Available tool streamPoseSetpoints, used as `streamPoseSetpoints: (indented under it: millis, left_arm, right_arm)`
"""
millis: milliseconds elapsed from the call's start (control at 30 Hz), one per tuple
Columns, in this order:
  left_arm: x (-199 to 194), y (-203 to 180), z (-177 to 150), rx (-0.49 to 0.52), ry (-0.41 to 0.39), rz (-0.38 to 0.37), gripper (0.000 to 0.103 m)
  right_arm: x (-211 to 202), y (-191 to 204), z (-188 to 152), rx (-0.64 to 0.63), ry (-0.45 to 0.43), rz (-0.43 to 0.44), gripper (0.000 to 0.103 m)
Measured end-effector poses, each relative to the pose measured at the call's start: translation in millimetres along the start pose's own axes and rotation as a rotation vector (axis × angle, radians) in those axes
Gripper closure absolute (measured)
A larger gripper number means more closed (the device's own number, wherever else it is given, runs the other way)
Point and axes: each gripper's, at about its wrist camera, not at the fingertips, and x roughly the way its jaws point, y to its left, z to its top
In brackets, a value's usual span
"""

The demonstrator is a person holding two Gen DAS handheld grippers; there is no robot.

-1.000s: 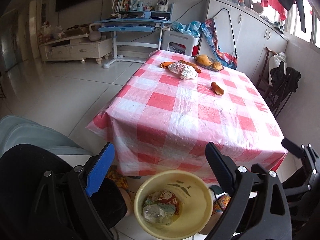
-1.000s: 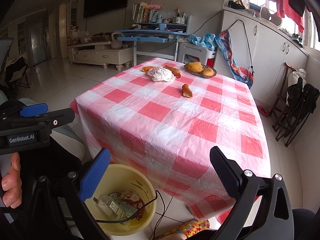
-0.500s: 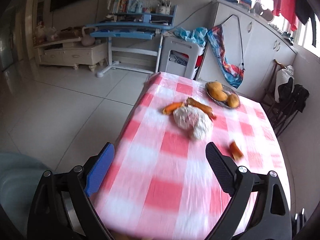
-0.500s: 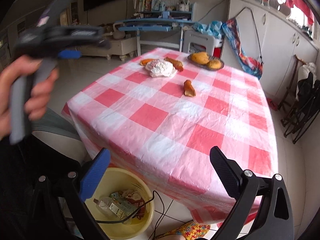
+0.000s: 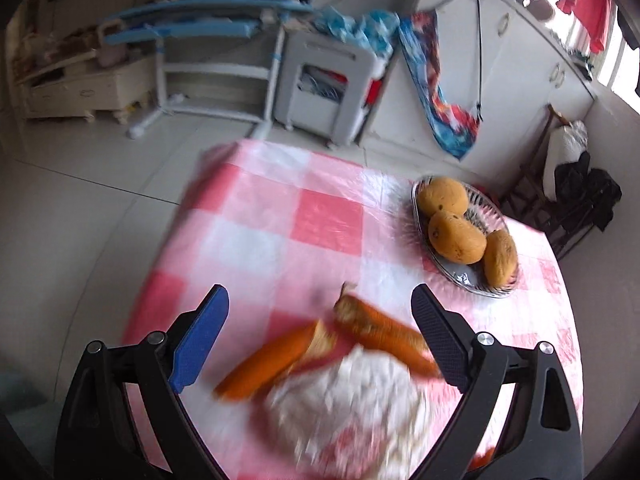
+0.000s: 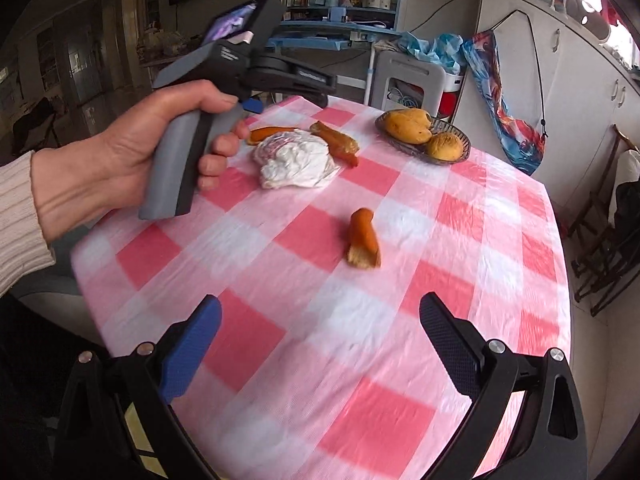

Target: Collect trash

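Observation:
A crumpled white plastic bag (image 5: 352, 412) (image 6: 298, 162) lies on the pink-checked tablecloth (image 5: 280, 220), with two orange peel strips (image 5: 272, 360) (image 5: 384, 328) beside it. My left gripper (image 5: 320, 344) hovers open just above the bag and strips, holding nothing. A third peel piece (image 6: 363, 238) lies alone mid-table. My right gripper (image 6: 320, 352) is open over the near part of the table, well short of that piece. In the right wrist view a hand (image 6: 120, 160) holds the left gripper's grey handle above the bag.
A dish (image 5: 464, 276) (image 6: 456, 136) with three orange fruits sits at the table's far right. Beyond the table stand a grey plastic stool (image 5: 328, 80), a blue desk (image 5: 208, 28) and white cabinets (image 6: 560, 80). A dark folding chair (image 6: 608, 248) is right of the table.
Both grippers rose from the yellow bin by the floor and moved forward over the table. The left gripper travelled far, now above the bag and strips. Both stayed open.

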Motion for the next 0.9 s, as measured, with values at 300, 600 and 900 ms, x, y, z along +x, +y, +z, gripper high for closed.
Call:
streamPoseSetpoints:
  millis: [300,600,900]
  left_arm:
    - [18.8,-65.5,-38.6,0.312,0.110,-0.023,0.025]
    - [-36.5,-105.4,-92.7,0.348,0.167,-0.150,0.030]
    - [-91.3,-21.6,-73.1,0.193,0.060,0.062,0.029]
  right_arm:
    - [11.6,-24.1,6.3,0.064,0.020,0.011,0.008]
    - [-11.0,-20.1,-13.8,0.059,0.036,-0.012,0.008]
    - [-3.6,-37.4,-0.3,0.119,-0.019,-0.012,0.022]
